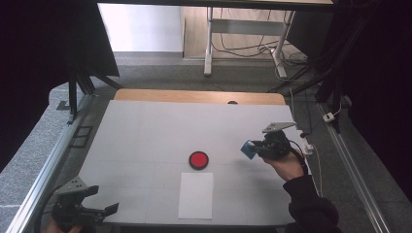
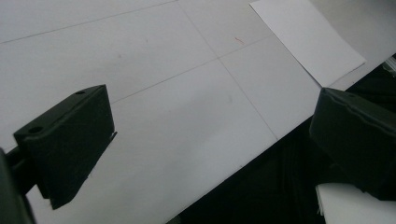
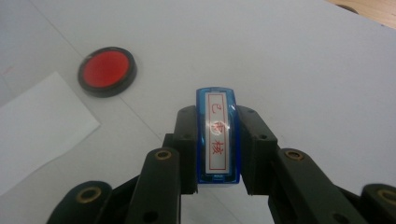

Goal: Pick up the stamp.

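- Right gripper (image 3: pixel 217 154): jaws closed on a blue stamp (image 3: pixel 217 135), one black pad on each long side; the stamp's white label with red characters faces the gripper's camera.
- Blue stamp, high view (image 1: pixel 248 149): held clear of the table's white sheet (image 1: pixel 145 131), right of the red ink pad (image 1: pixel 198 159) and apart from it.
- Red ink pad: round, black-rimmed, uncovered, flat on the sheet just beyond the sheet of paper (image 1: pixel 196 195).
- Sheet of paper: white, lying at the near edge, nothing on it.
- Left gripper (image 1: pixel 97 206): at the near left corner, jaws wide apart with nothing between them, over the table edge.
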Tool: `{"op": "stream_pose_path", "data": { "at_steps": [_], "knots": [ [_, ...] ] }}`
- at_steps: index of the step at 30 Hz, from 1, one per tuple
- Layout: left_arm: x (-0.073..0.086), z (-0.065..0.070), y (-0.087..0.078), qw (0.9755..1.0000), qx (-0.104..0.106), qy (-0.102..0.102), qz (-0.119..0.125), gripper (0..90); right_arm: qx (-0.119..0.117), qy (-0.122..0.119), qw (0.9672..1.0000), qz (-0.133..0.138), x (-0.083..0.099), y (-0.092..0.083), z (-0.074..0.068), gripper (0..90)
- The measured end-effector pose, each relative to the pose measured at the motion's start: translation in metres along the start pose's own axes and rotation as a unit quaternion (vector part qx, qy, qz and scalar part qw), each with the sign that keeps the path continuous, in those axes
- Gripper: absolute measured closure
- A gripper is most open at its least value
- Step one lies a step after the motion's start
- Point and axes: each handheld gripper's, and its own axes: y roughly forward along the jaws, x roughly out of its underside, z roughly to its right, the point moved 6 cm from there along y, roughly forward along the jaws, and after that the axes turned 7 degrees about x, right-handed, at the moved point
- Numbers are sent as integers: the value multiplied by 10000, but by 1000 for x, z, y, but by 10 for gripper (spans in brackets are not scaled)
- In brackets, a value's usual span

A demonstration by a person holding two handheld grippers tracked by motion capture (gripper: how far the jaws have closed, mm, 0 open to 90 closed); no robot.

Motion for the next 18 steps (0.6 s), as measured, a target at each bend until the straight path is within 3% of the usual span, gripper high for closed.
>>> {"op": "stream_pose_path", "data": {
  "at_steps": [11, 18],
  "knots": [
    [0, 0, 0, 10000, 69, -18, -7, 2, -283, -180, 9991, 247, -5, -11, -30, 712],
    [0, 0, 0, 10000, 68, 11, -21, 4, -433, -165, 9982, 376, -5, -17, -49, 712]
  ]
}}
